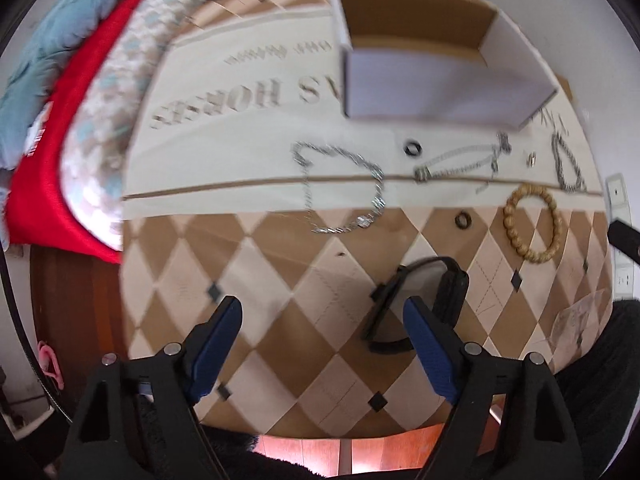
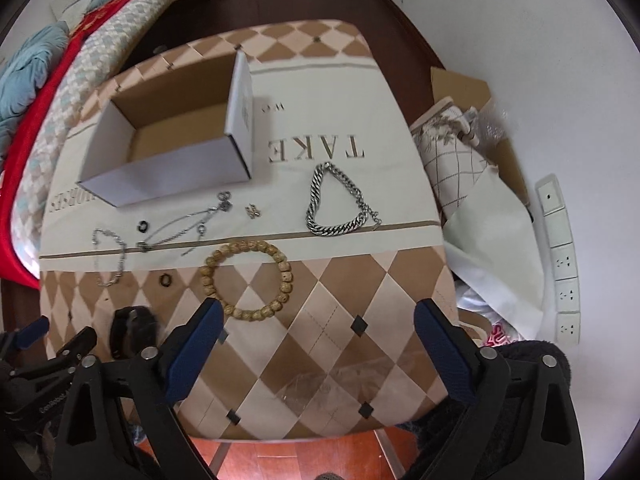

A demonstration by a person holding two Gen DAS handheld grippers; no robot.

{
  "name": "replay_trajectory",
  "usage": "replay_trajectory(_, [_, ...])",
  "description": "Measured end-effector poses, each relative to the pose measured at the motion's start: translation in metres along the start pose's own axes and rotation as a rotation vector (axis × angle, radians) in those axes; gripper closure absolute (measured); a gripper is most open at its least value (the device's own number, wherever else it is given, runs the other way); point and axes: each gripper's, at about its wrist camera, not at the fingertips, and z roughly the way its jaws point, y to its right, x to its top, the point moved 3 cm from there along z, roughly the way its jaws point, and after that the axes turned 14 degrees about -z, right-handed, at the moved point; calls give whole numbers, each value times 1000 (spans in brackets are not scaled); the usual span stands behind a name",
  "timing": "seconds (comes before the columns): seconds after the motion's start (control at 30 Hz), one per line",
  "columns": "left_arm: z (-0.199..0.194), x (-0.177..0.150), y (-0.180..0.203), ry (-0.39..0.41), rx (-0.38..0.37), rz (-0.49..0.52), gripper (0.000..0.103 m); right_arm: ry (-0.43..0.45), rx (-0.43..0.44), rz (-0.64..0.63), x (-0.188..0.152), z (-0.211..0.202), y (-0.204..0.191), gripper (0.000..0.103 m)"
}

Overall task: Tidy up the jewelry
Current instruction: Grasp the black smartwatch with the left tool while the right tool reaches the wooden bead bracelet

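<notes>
Nothing has gone into the box (image 2: 168, 148) yet, as far as I can see: its floor shows bare cardboard, though the near wall hides a strip of it. So the sorting looks barely begun, with every piece still out on the worktop (image 2: 360, 288) in front of the box.

Counting left to right in the right wrist view: one thin silver chain (image 2: 108, 258) at the left edge; two small dark rings, one far (image 2: 143, 225) and one near (image 2: 165, 280); one fine necklace (image 2: 188, 222) strung out below the box; one small earring-like piece (image 2: 253, 211), too small to name for sure; one wooden bead bracelet (image 2: 248, 280); one heavy silver curb bracelet (image 2: 340, 206) on the right. That makes seven. One black watch (image 1: 416, 304) lies near, in front of the left tool (image 1: 322, 344).

Both tools hang open and hold nothing: the left over the diamond cloth beside the watch, the right tool (image 2: 318, 348) just short of the bead bracelet.
</notes>
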Motion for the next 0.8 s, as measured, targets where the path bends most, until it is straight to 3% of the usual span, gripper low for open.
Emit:
replay_trajectory(0.17, [19, -6, 20, -49, -16, 62, 23, -37, 6, 13, 2, 25, 5, 10])
replay_trajectory(0.23, [26, -9, 27, -62, -23, 81, 41, -50, 13, 17, 2, 34, 7, 12])
replay_trajectory(0.27, [30, -10, 28, -74, -19, 87, 60, -55, 12, 18, 3, 39, 7, 13])
replay_trajectory(0.33, [32, -11, 31, -70, -32, 93, 73, -70, 16, 18, 3, 48, 7, 18])
replay_trajectory(0.4, [33, -12, 33, -61, -33, 102, 94, -88, 25, 17, 3, 58, 5, 23])
replay_trajectory(0.5, [32, -12, 31, -47, -18, 107, 97, -102, 18, 3, 3, 69, -1, 30])
replay_trajectory(0.57, [31, -12, 29, -36, -11, 100, 98, -115, 27, -12, 2, 76, -7, 45])
replay_trajectory(0.67, [28, -10, 24, -10, -1, 76, 99, -62, 40, -27, 5, 75, -15, 71])
replay_trajectory(0.7, [25, -8, 21, -4, 1, 67, 99, -58, 35, -36, 6, 75, -19, 88])
replay_trajectory(0.73, [22, -7, 19, 9, 3, 56, 99, -59, 27, -46, 6, 75, -22, 93])
replay_trajectory(0.8, [16, -4, 15, 20, -2, 39, 99, -51, 35, -47, 5, 73, -27, 93])
